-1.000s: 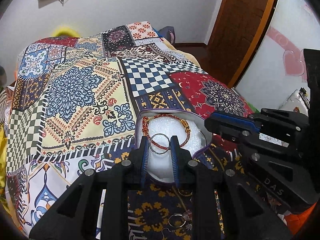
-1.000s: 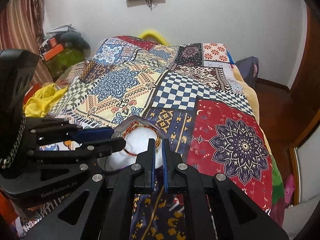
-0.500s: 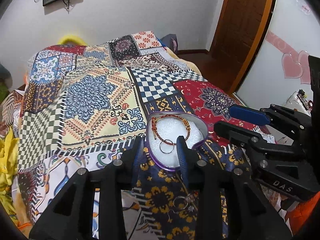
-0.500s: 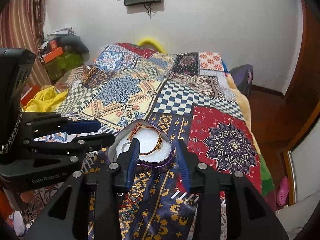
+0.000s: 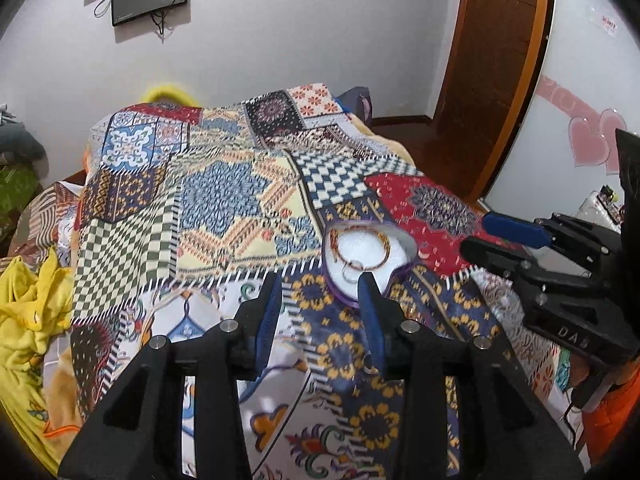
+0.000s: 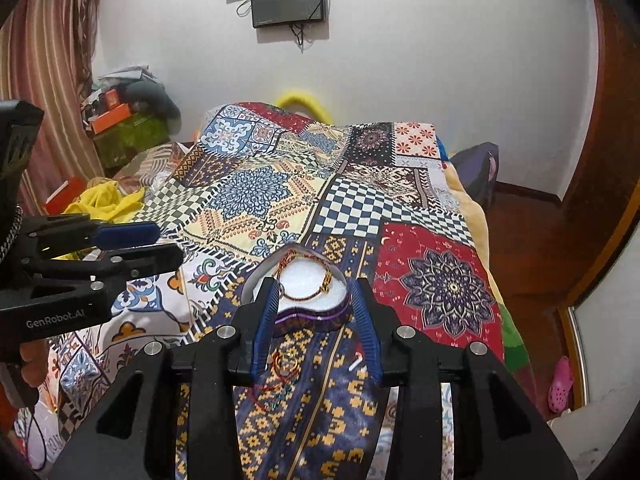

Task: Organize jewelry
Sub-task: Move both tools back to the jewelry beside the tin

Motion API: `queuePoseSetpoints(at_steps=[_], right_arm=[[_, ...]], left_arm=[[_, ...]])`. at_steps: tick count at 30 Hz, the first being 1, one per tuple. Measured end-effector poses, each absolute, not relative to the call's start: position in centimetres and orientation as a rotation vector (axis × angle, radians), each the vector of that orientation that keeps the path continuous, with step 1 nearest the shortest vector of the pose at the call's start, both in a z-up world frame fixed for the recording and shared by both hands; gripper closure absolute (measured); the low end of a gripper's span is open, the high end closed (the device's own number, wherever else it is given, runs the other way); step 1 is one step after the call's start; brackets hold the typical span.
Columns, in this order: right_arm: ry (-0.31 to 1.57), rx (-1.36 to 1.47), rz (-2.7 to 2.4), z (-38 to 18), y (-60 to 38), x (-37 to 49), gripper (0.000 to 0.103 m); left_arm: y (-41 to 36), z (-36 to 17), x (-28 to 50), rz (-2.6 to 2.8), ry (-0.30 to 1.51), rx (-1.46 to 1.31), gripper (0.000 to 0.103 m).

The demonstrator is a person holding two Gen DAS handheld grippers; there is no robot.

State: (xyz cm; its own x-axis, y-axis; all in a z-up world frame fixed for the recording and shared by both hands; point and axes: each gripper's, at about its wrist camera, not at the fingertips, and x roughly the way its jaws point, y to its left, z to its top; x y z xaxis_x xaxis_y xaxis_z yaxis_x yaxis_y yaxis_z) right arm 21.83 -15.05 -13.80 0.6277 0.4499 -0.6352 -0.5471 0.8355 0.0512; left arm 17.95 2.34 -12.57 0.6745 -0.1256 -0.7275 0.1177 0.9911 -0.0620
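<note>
A heart-shaped purple box (image 5: 366, 258) with white padding lies on the patchwork bedspread. It holds a red and gold bracelet (image 5: 362, 246) and a silver ring (image 5: 352, 274). The box also shows in the right wrist view (image 6: 308, 300) with the bracelet (image 6: 306, 280) inside. My left gripper (image 5: 320, 304) is open and empty, just short of the box. My right gripper (image 6: 314, 316) is open and empty, its fingers on either side of the box's near edge. Loose red and gold jewelry (image 6: 282, 372) lies on the spread below the right gripper.
The patchwork bedspread (image 6: 280, 200) covers the whole bed. Yellow cloth (image 5: 24, 320) is heaped at the bed's left side. A brown door (image 5: 492, 80) stands at the right. A screen (image 6: 288, 0) hangs on the far wall.
My left gripper opened, let the silver ring go into the box and pulled back. My right gripper opened and drew back from the box.
</note>
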Motion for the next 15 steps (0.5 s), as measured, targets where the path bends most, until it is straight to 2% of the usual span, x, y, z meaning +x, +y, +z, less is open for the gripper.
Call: queuePoseSetpoints(at_steps=[15], right_arm=[[0.836, -0.134, 0.558, -18.8, -16.3, 20.8, 0.068]], left_arm=[[0.7, -19.4, 16.7, -0.199, 0.985, 0.016, 0.064]])
